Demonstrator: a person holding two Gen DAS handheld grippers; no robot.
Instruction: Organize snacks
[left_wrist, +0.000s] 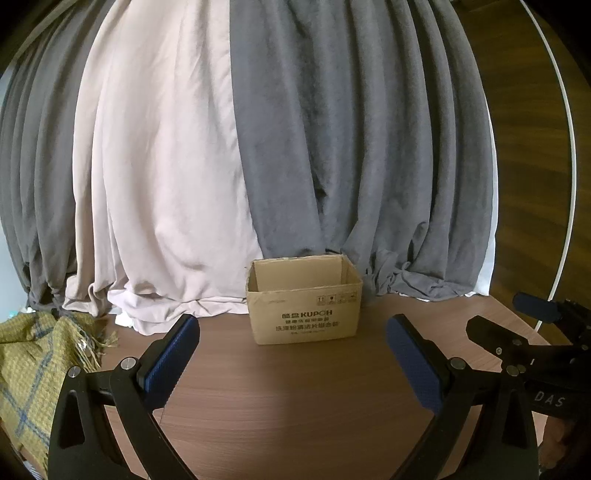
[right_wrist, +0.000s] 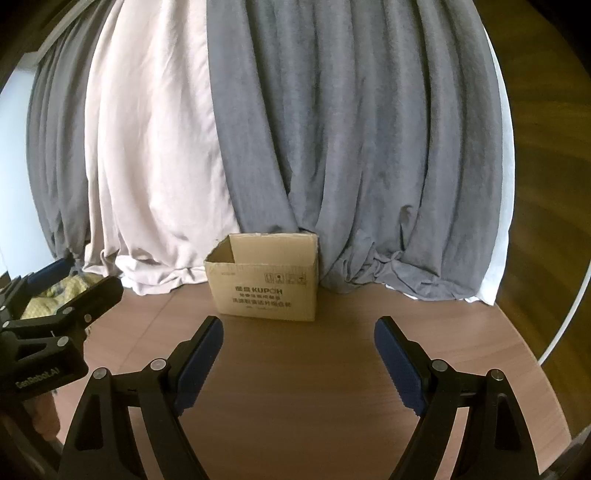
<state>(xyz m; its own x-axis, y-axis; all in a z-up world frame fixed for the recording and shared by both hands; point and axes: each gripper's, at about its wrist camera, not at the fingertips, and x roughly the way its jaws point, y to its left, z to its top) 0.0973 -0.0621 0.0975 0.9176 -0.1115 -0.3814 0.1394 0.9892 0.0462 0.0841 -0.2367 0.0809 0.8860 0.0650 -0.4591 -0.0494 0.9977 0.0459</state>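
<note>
Cardboard box (left_wrist: 304, 314) open-topped; visible inside bare.

Two wrist-mounted fisheye cameras, side by side and tilted slightly downward over a round wooden table (left_wrist: 295, 406), both face an open cardboard box (left_wrist: 304, 306) at mid-frame before grey and pale curtains (right_wrist: 332, 129), each catching the neighbouring gripper at frame edge.

Ahead of the claw we see heavy grey curtains (left_wrist: 351, 147) with a pale pink drape (left_wrist: 159, 166) between them, bunching onto a brown wood-grain worktop (left_wrist: 295, 387). Dark wooden panelling (left_wrist: 524, 129) stands right; a mustard fringed blanket (left_wrist: 33, 354) lies left.
</note>
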